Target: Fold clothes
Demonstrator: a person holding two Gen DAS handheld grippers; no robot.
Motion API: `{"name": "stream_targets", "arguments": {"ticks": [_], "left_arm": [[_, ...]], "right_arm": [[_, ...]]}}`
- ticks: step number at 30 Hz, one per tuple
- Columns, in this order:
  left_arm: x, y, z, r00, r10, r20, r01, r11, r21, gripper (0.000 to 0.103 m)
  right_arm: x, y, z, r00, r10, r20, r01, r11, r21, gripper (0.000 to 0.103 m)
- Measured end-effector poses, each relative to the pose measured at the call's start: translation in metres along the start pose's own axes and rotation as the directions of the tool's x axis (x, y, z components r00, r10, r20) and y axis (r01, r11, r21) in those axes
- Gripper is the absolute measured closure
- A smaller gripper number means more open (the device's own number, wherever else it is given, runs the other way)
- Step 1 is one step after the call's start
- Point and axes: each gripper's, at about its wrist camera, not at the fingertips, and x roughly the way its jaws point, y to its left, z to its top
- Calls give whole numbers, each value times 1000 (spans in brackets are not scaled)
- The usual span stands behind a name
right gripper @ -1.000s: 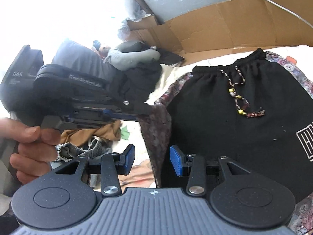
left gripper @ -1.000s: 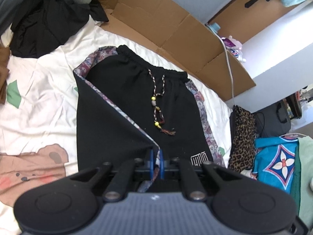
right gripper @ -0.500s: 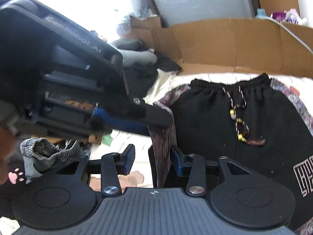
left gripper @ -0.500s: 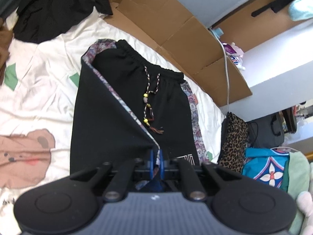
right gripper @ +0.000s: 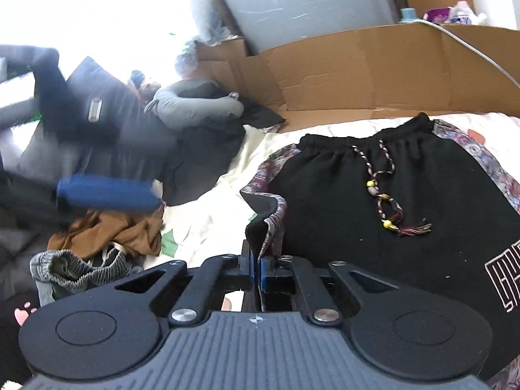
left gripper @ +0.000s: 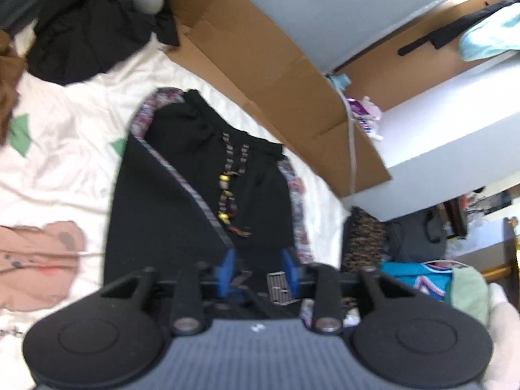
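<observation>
1 shorts [right gripper: 406, 214], 2 grippers [right gripper: 255, 271].

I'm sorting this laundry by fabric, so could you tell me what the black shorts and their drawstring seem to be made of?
Black shorts: probably a soft matte knit such as sweatshirt cotton, judging by the dull surface, white lint specks and gathered elastic waistband; the side panels look like printed floral cloth.
Drawstring: braided multicoloured cord with yellow beads, possibly plastic or wood, and a frayed tassel.

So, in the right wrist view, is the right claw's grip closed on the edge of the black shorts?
Yes, the right claw has its blue pads pinched together on the floral-trimmed edge of the black shorts, which stands up between them.
</observation>
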Motion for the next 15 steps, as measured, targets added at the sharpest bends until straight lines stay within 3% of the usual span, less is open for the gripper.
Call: {"name": "stream_targets", "arguments": {"ticks": [5, 15], "left_arm": [[4, 28, -4, 997, 81, -10, -81, 995, -49, 65], [20, 60, -22, 984, 171, -48, -175, 982, -77, 62]], "right_arm": [[-9, -16, -1, 1000, -6, 10, 5, 998, 67, 101], [-31, -44, 2, 997, -42, 61, 32, 988, 153, 102]]}}
